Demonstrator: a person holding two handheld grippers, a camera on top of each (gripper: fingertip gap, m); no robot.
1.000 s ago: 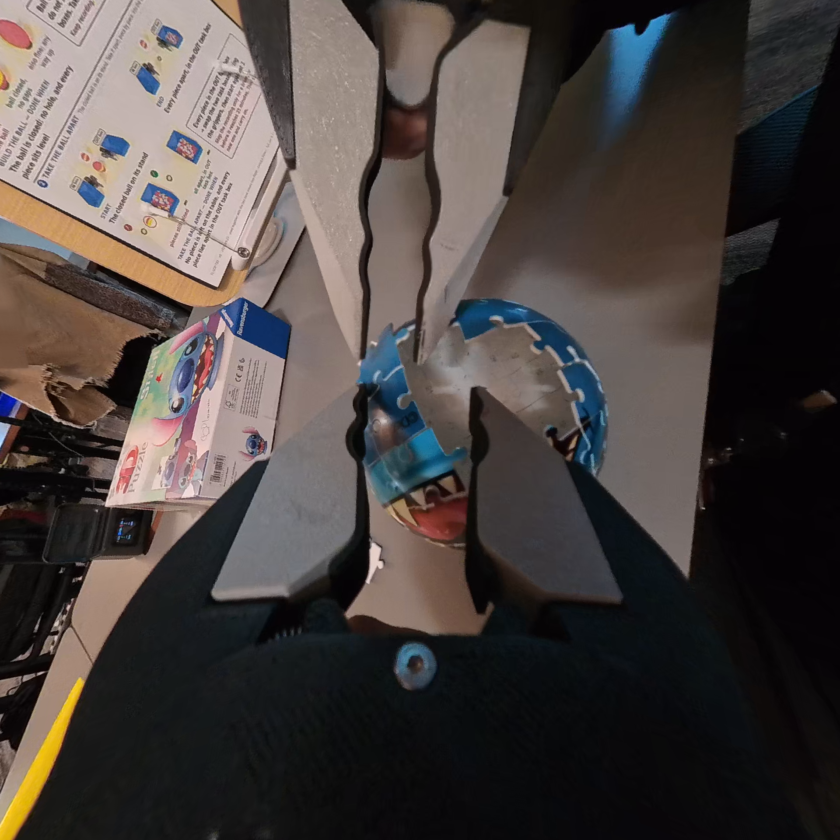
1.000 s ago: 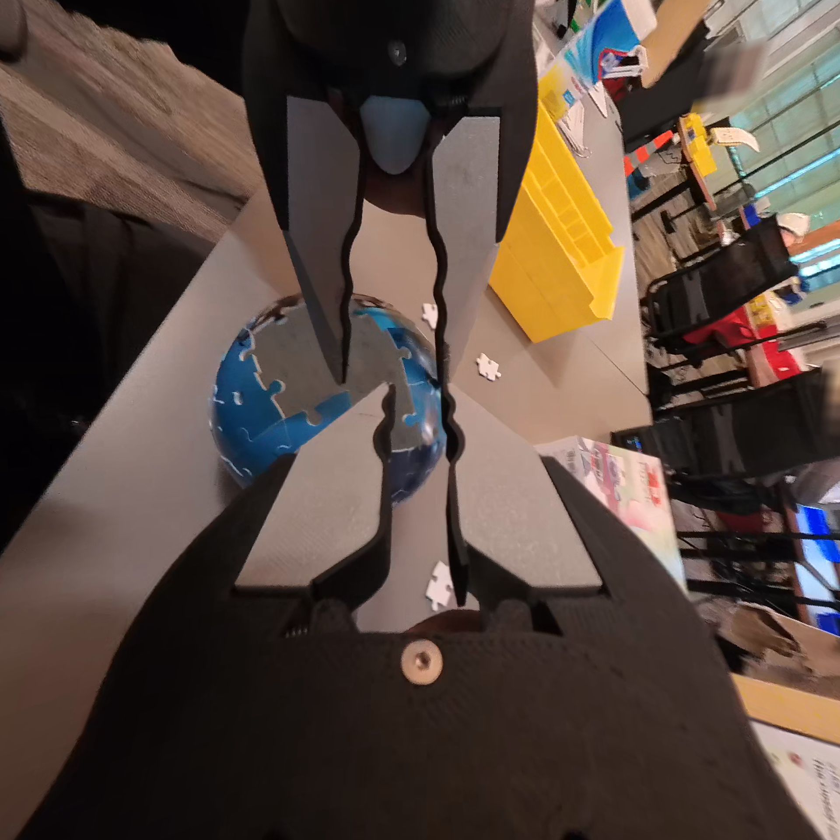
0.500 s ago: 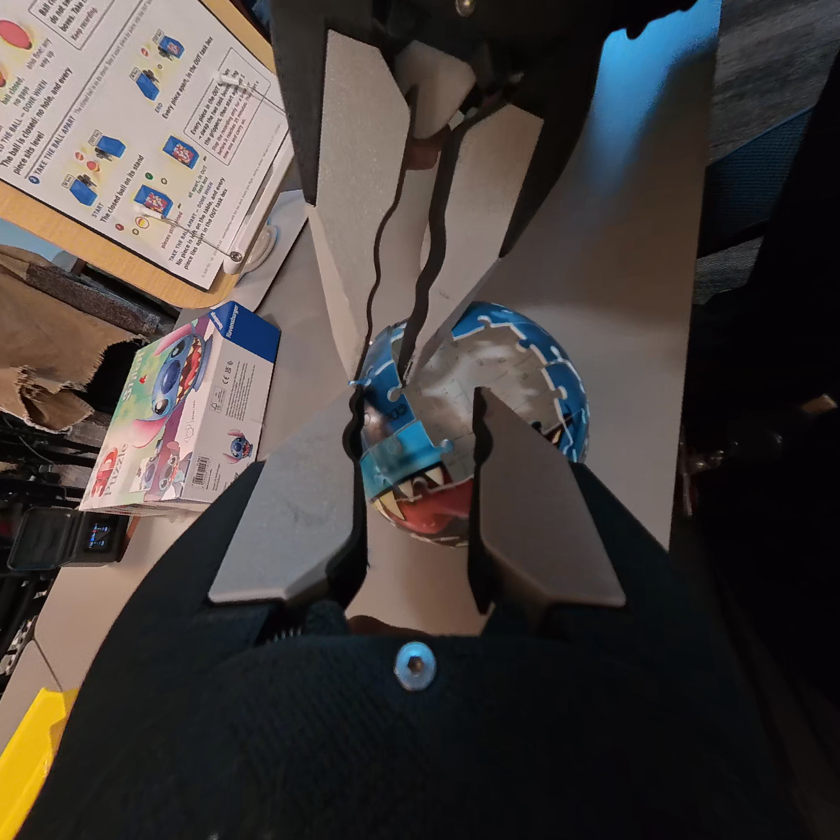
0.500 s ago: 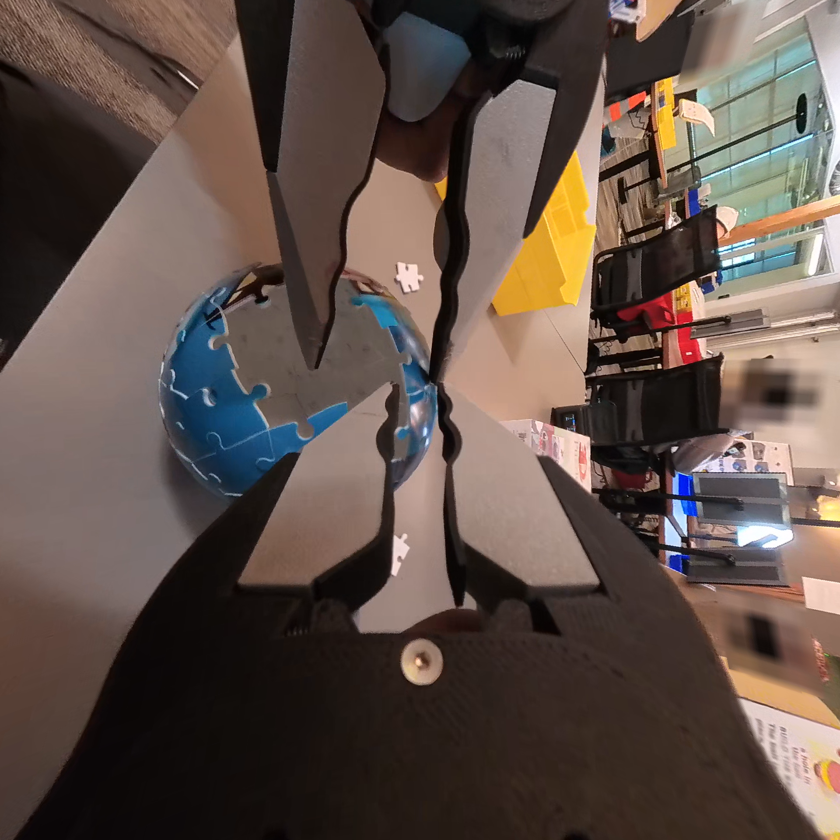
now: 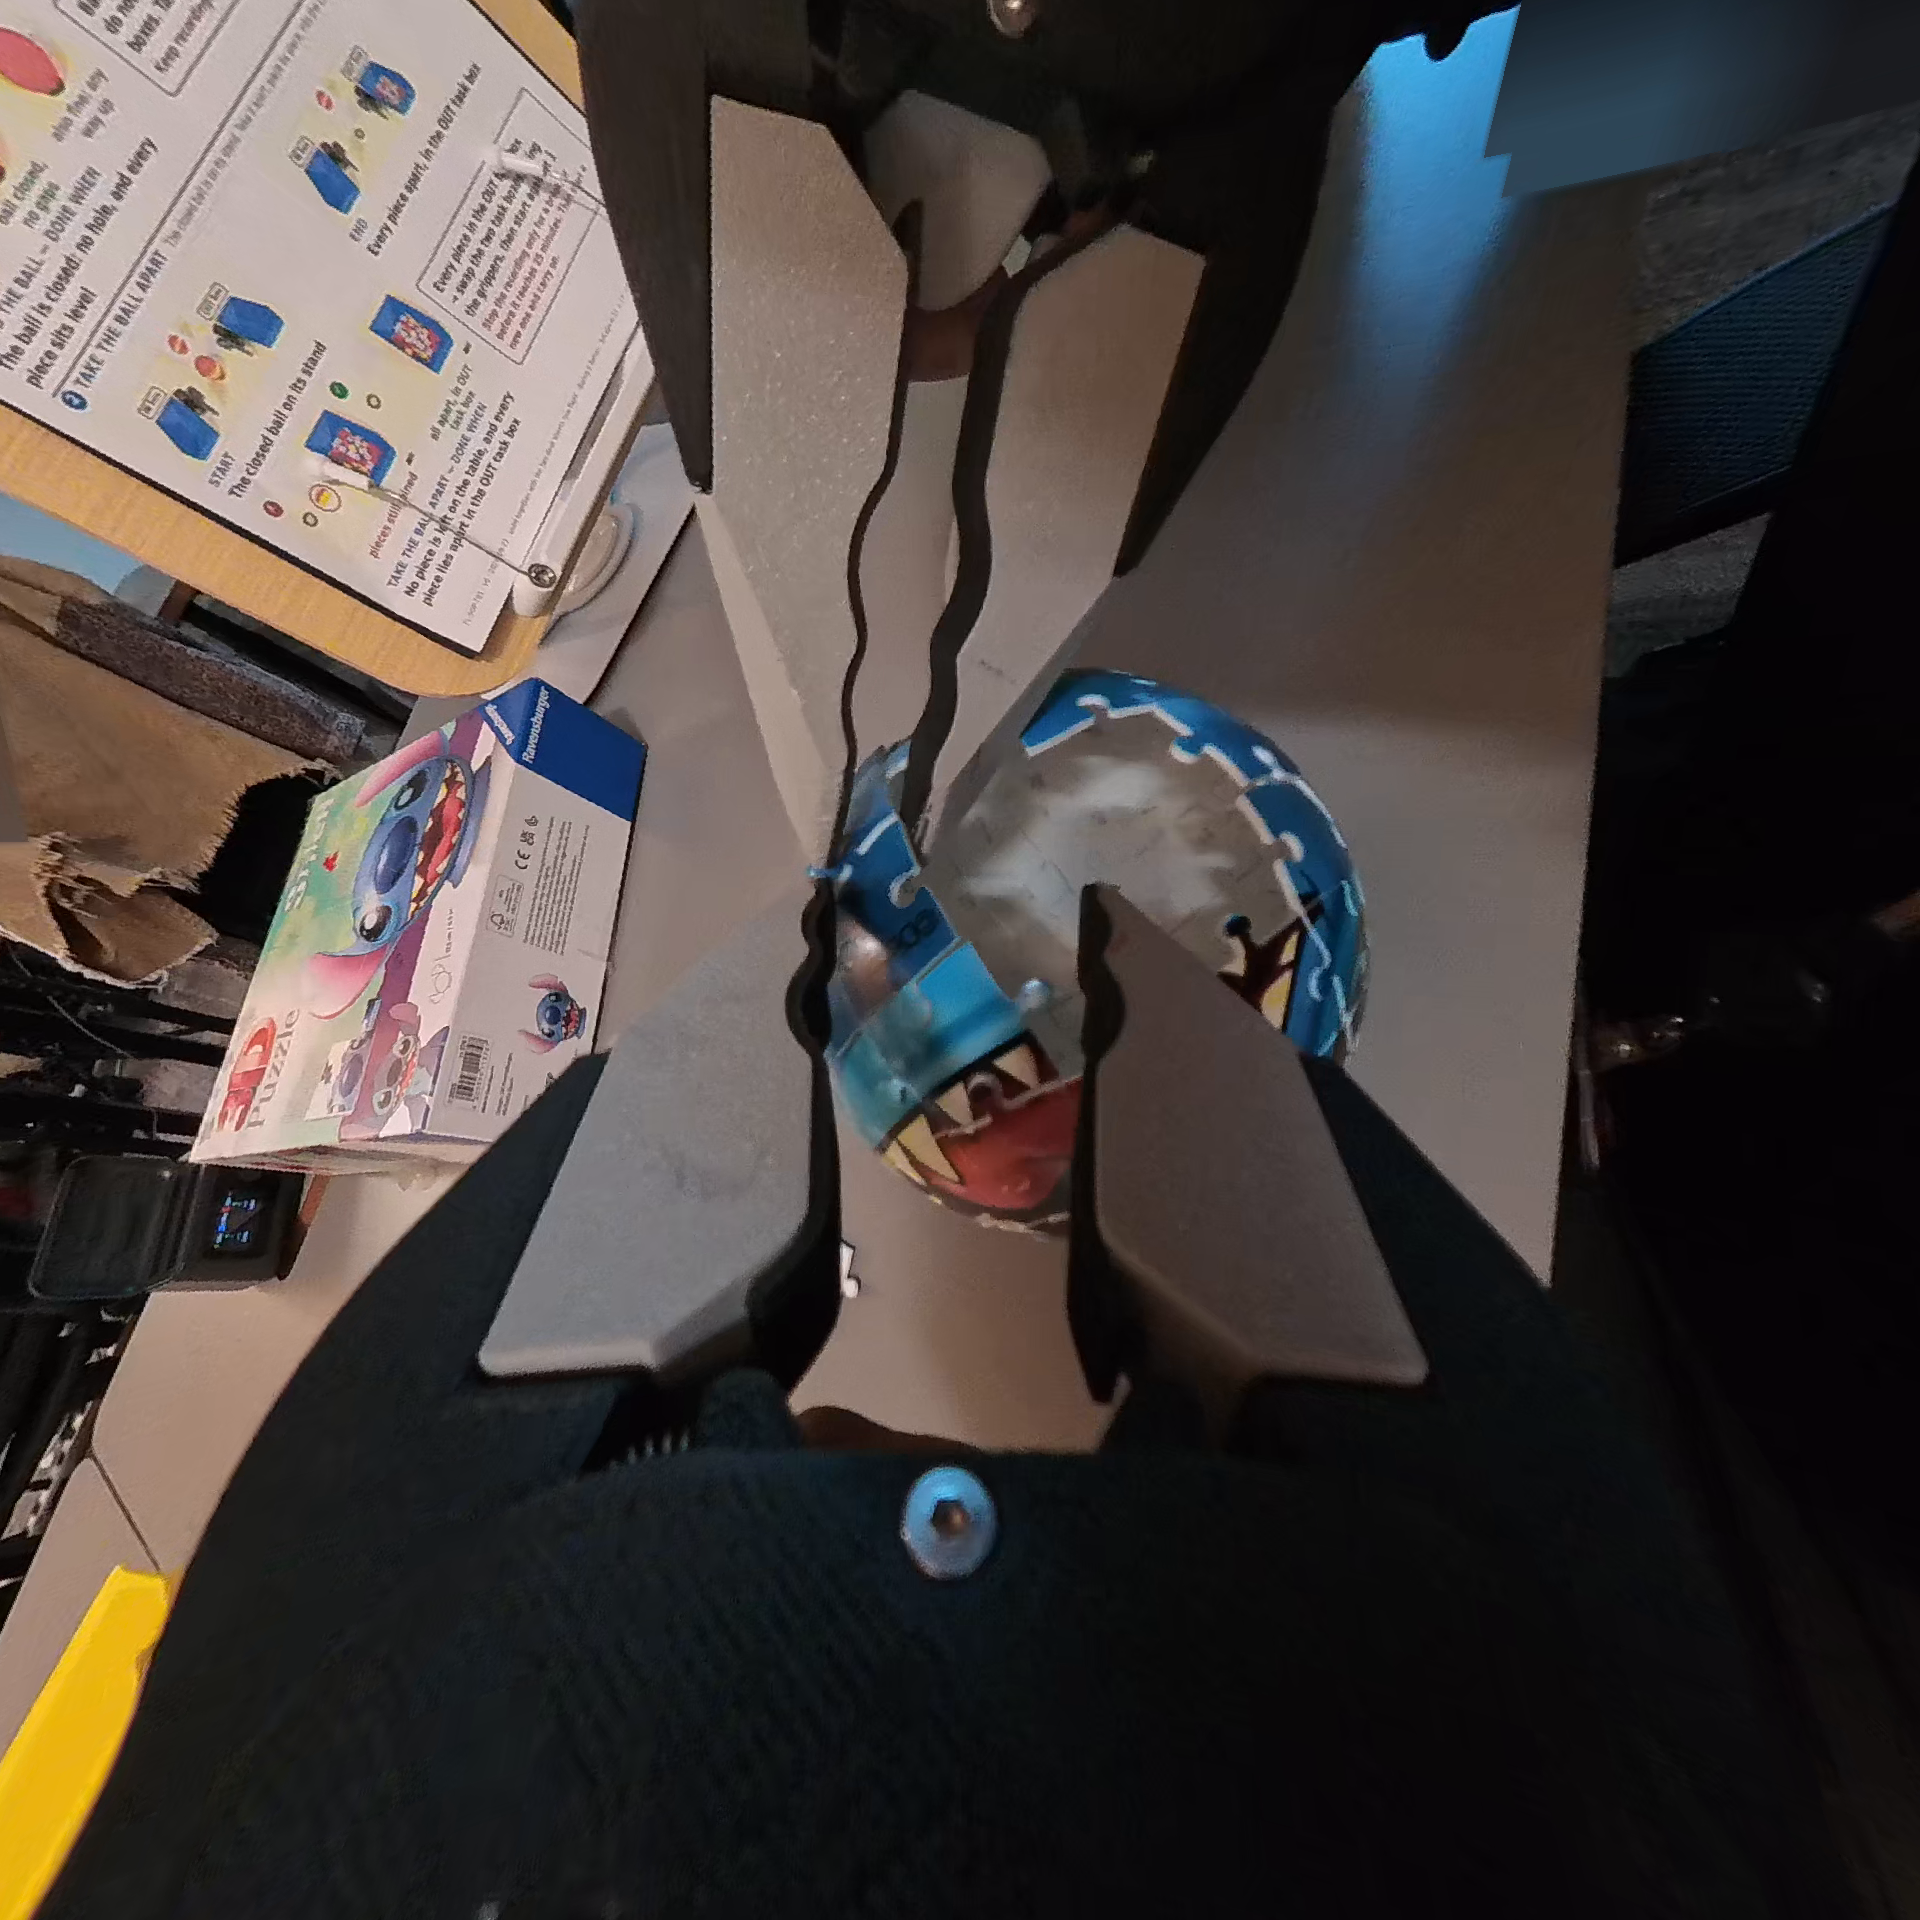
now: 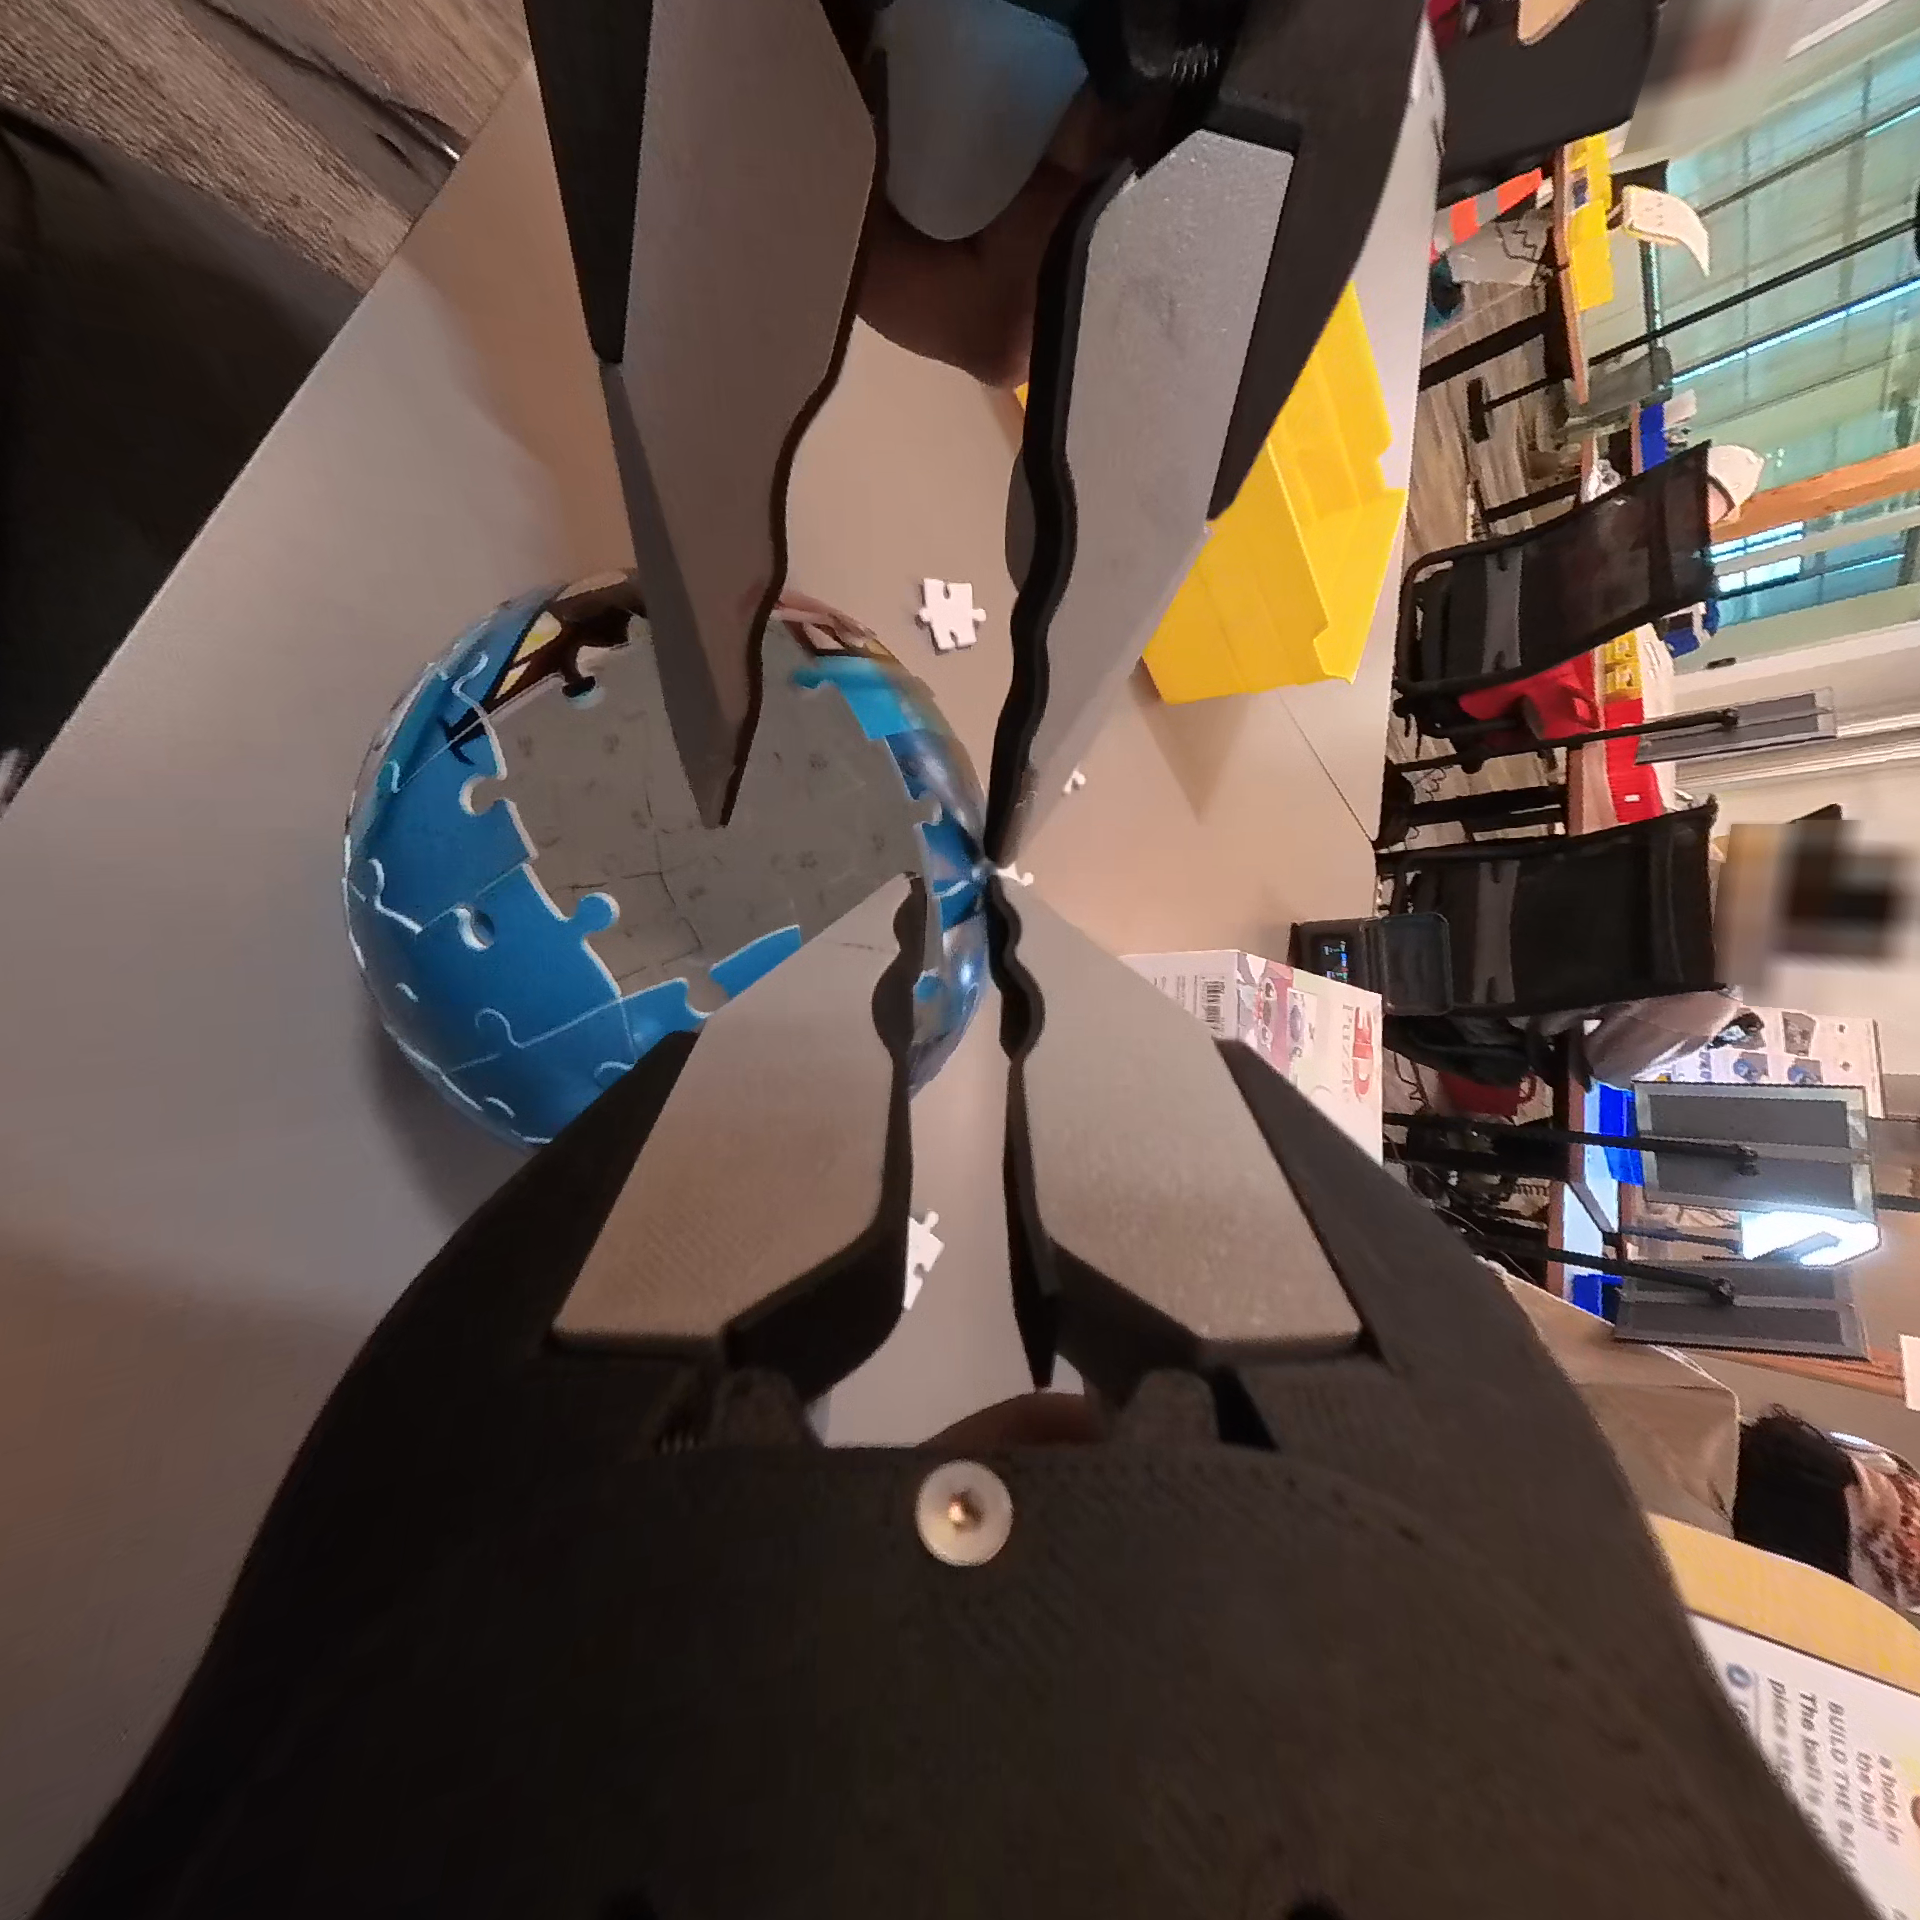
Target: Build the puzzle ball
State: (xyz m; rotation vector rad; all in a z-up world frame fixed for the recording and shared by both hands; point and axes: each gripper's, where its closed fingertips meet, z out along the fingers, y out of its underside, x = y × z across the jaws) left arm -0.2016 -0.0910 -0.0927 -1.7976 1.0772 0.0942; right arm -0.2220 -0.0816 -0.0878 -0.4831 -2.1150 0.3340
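Rolling is your risk: the right claw [image 6: 958, 888] pinches a blue piece [image 5: 883, 842] at the rim of the puzzle ball [image 5: 1299, 831], mid-frame on the counter [image 5: 1455, 623], while the left claw [image 5: 956, 904] gapes open around it, so pushing could shove it away.

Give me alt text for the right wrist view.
Two tools meet tip to tip at the open rim of a half-built blue puzzle ball on a grey table. Loose white pieces and yellow bins lie beyond.
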